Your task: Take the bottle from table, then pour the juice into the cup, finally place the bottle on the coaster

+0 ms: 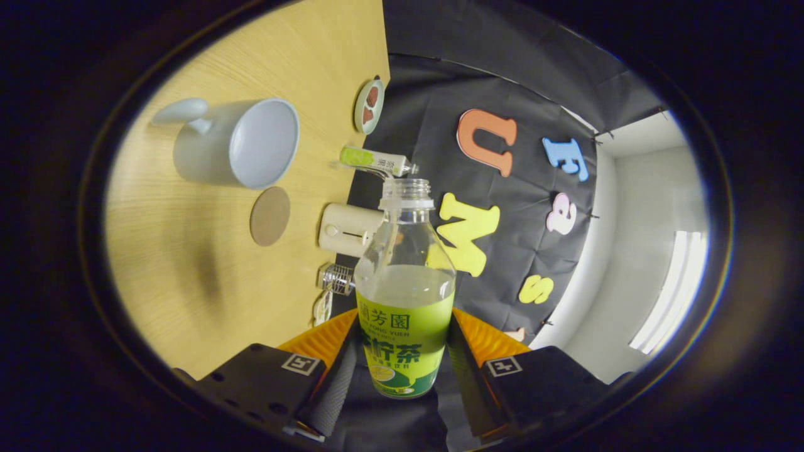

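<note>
Clear plastic bottle [405, 295] with green label and no cap sits clamped between both fingers of the gripper [405, 358]. Its neck points forward along them. Pale blue ceramic cup [242, 143] on the wooden desk [169, 263] lies beyond, beside the round brown coaster [270, 215].

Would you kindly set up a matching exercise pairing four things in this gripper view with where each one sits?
Things:
1. bottle
2. cup
3. coaster
4. small dish

Places:
A. at the table's far edge, by the black cloth
B. bare on the table, right beside the cup
C. clamped between the fingers of the tongs
D. on the table, mouth showing an empty inside

Pairs: 1-C, 2-D, 3-B, 4-A
</note>
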Available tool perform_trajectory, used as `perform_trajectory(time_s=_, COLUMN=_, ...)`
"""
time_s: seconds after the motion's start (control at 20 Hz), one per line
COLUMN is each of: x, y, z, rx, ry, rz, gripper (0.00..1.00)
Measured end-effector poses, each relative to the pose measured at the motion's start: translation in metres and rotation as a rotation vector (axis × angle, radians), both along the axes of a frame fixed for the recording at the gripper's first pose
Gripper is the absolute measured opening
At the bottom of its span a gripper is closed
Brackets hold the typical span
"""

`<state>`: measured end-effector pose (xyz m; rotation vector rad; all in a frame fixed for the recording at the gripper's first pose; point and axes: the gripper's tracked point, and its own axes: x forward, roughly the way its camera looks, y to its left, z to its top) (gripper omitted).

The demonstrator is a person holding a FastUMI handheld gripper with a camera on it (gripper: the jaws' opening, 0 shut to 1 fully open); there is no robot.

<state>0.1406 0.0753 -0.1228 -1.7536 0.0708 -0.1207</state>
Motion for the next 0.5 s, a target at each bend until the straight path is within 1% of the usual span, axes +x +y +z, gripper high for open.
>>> perform_trajectory(time_s=0.5, x=0.0, y=0.002, z=0.0051, rx=-0.06, ry=-0.006, rz=-0.003, gripper=0.81)
